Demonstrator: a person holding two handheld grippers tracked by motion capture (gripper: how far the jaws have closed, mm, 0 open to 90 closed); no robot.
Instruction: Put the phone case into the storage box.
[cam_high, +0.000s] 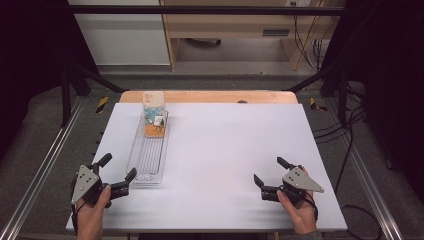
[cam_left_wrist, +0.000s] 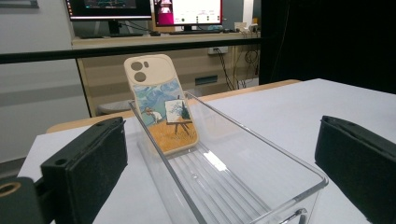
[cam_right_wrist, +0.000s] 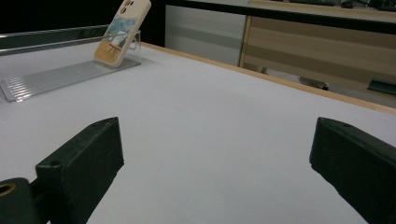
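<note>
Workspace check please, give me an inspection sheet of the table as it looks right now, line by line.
Surface: white table top with a wooden edge at the far side, bare apart from the job's things.
Job's things: clear plastic tray lying lengthwise at the left; phone case with a painted picture leaning tilted against the tray's far end.
Clutter: nothing seen.
Grippers: left gripper open, jaws by the tray's near end; right gripper open over bare table, holding nothing.
Cables: loose cables on the floor at the right.
Surroundings: black frame bars, wooden desk beyond, monitors behind.
</note>
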